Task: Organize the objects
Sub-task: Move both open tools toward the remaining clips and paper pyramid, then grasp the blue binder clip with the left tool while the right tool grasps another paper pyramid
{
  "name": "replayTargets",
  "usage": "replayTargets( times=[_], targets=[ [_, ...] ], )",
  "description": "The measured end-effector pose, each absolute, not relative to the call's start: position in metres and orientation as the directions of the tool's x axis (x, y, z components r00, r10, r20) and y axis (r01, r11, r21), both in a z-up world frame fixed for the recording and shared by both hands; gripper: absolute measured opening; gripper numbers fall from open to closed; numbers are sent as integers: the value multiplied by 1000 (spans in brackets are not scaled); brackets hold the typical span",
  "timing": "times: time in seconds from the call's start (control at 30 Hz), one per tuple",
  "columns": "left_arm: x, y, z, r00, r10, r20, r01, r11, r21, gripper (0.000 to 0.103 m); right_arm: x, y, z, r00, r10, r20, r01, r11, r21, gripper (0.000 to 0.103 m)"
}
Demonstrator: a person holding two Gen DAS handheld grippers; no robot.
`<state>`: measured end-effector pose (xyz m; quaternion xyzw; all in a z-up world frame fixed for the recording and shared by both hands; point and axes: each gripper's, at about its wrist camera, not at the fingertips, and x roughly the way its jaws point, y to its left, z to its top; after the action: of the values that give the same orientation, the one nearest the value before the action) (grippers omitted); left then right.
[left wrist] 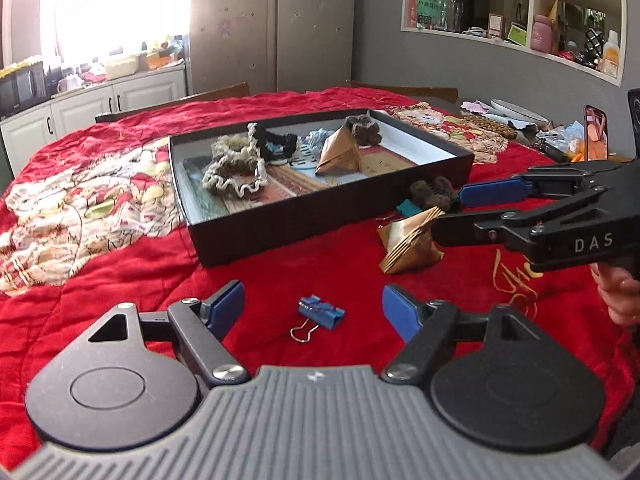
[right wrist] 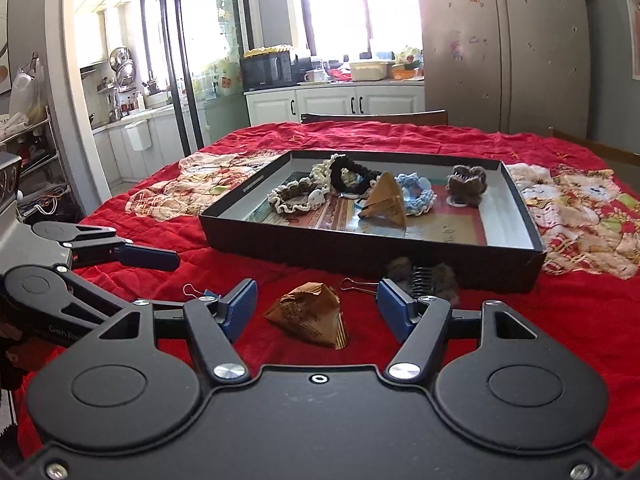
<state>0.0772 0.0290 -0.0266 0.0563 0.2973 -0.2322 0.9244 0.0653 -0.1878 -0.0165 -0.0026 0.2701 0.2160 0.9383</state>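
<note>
Two claws hang spread and empty over the red quilted surface (left wrist: 280, 280), each lined up on a different loose item. The left claw (left wrist: 313, 310) points at a blue binder clip (left wrist: 320, 316) lying just ahead between its fingers, wire handle toward the camera; the right claw (right wrist: 317, 306) frames a folded brown paper packet (right wrist: 310, 314) the same way, with a second binder clip (right wrist: 358, 285) and a fuzzy brown hair claw clip (right wrist: 420, 276) just beyond it, against the near wall of the black tray (right wrist: 360, 256). The tray already holds scrunchies, another paper packet (right wrist: 384, 200) and a brown fuzzy clip (right wrist: 466, 185), so the job looks partly done. For the packet, the right claw would do best to drop low, straddle the broad folded body rather than the thin tip, and close gently so the paper does not crush or spring out. For the clip, the left claw should pinch the blue body, not the wire loops, which would likely slip. Both lifts must clear the tray wall.
</note>
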Motion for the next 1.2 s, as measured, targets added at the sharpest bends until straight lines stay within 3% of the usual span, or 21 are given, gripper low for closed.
replayTargets(
  times=[0.17, 0.63, 0.97, 1.2],
  targets=[
    [81, 30, -33, 706, -410, -577, 474, 879, -46, 85, 73, -179, -25, 750, 403, -525, -403, 907, 121, 65],
    [87, 28, -42, 689, -421, -590, 483, 874, -59, 69, 88, -162, -42, 725, 372, -579, -387, 916, 104, 61],
    [85, 22, -42, 690, -418, -591, 501, 865, -27, 40, 89, -163, -45, 718, 375, -586, -388, 915, 110, 51],
    [84, 22, -42, 689, -420, -590, 504, 863, -25, 32, 87, -163, -44, 721, 377, -581, -391, 914, 108, 48]
  ],
)
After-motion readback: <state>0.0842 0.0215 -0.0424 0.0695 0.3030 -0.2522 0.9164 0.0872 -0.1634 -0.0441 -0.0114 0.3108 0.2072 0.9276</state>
